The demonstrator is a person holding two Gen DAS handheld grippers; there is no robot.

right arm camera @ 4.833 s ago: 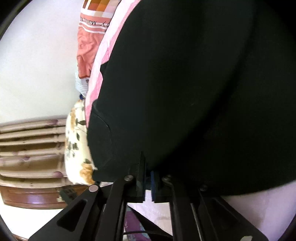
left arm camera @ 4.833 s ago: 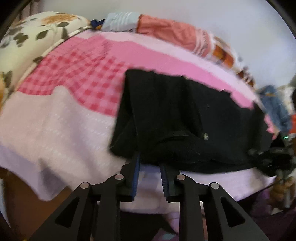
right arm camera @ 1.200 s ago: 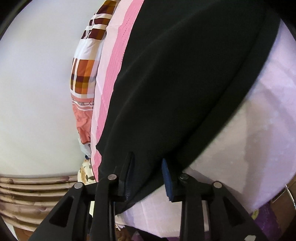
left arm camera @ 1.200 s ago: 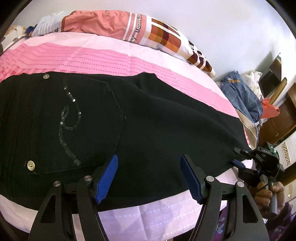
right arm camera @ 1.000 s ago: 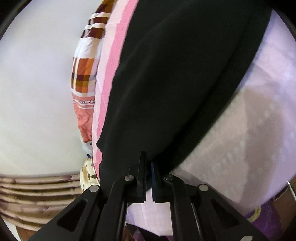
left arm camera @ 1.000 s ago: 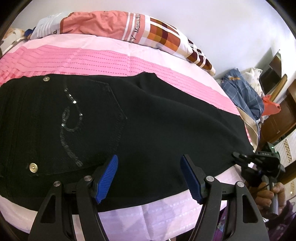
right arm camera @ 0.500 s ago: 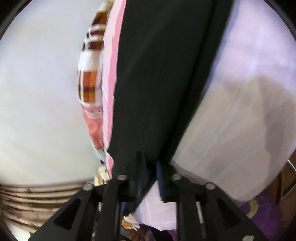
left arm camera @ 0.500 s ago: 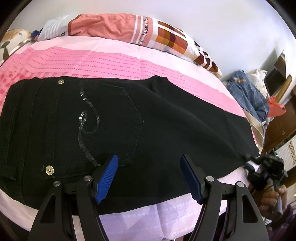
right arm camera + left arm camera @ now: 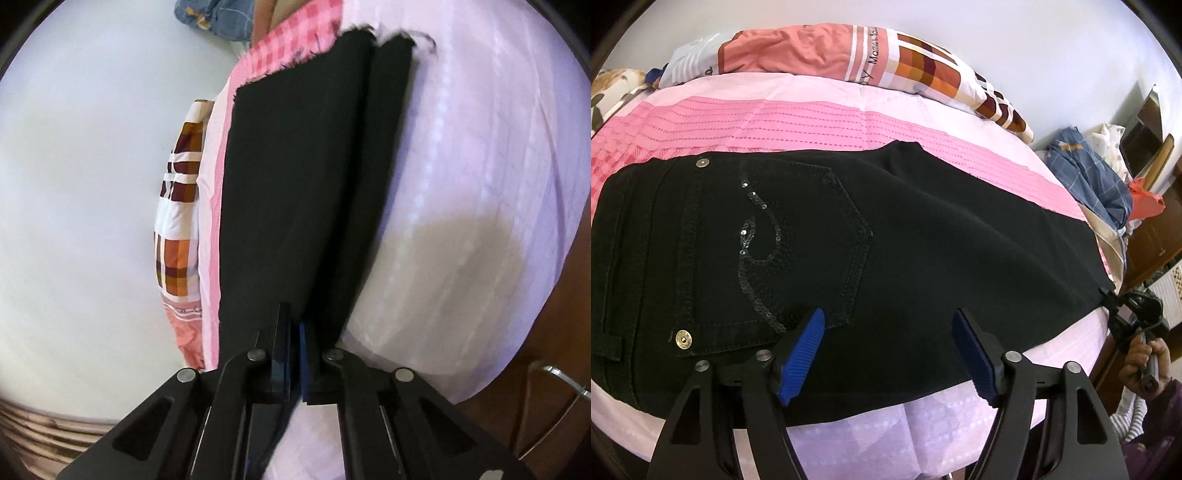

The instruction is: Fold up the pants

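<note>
Black pants [image 9: 923, 240] lie flat on the bed [image 9: 812, 110]; left tongs [image 9: 888, 352] gape wide above them, right tongs [image 9: 293, 354] pinched tight on the hem.

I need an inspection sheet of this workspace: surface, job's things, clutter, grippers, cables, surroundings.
Surface: bed sheet, pink and lilac.
Job's things: black pants lie flat, legs stacked, sequined back pocket facing up.
Clutter: patchwork pillow along the far edge; blue checked garment past the leg end.
Grippers: left gripper open above the pants, gripping nothing; right gripper shut on the pants' edge, held by a hand.
Cables: nothing seen.
Surroundings: white wall; wooden furniture.
</note>
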